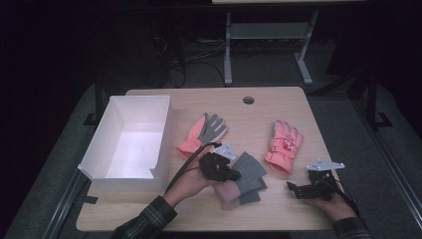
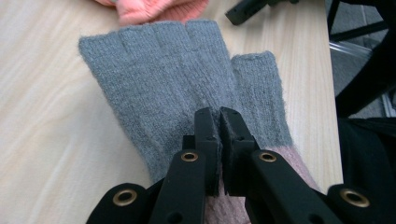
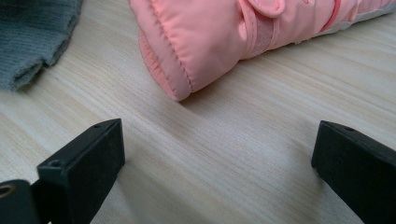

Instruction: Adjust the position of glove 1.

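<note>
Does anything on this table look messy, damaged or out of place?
Nothing looks damaged or spilled. The white box is empty. The two pink gloves lie apart on the table, and the left gripper is shut on the grey knit glove.

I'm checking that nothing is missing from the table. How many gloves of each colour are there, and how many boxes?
Pink ski gloves: 2 (one palm up, one back up)
Grey knit glove: 1, pinched by the left gripper
White box: 1
Total: 4
</note>
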